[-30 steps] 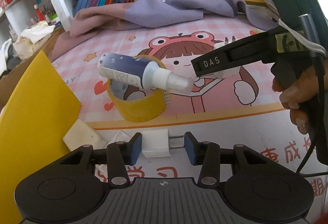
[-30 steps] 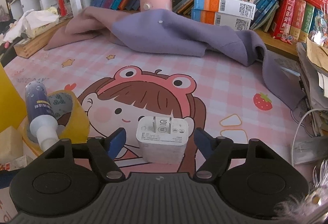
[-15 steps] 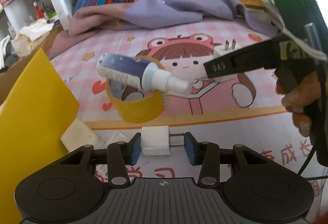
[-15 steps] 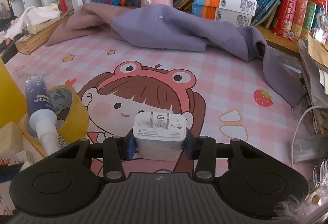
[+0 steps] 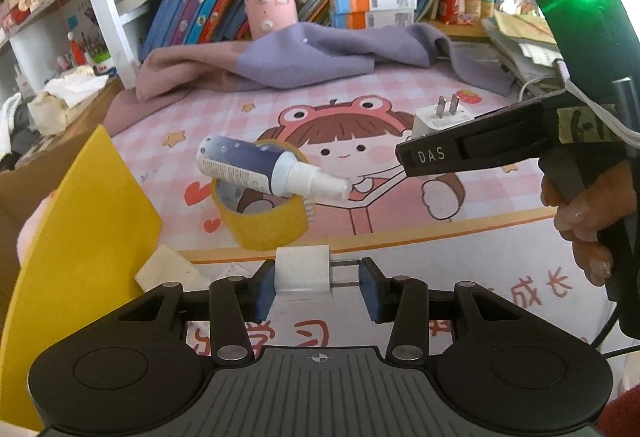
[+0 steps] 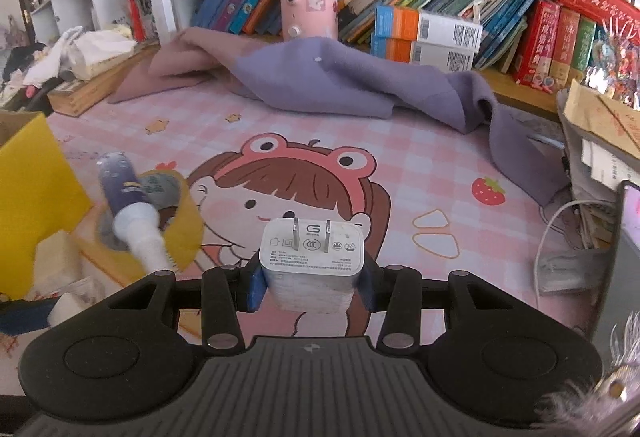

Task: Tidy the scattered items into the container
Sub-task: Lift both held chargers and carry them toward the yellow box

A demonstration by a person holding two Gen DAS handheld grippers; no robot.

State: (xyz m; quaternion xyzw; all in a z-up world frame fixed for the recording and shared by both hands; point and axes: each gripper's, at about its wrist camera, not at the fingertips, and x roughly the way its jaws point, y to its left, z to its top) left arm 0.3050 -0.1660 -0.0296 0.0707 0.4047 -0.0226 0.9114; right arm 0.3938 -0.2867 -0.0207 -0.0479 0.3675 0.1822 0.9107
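Your right gripper (image 6: 310,283) is clamped on the white charger (image 6: 311,259), prongs up, off the mat (image 6: 400,173). Left gripper (image 5: 316,287) pinches a 2nd white plug (image 5: 303,269) (prongs sideways against the right pad). Spray bottle (image 5: 256,169) lies across the yellow tape roll (image 5: 266,225), prob. beside the yellow box flap (image 5: 88,221).

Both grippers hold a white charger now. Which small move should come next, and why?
Probably carry both toward the yellow container at the left. The right gripper clamps a white charger, the left gripper another charger, and both look clear of the mat.
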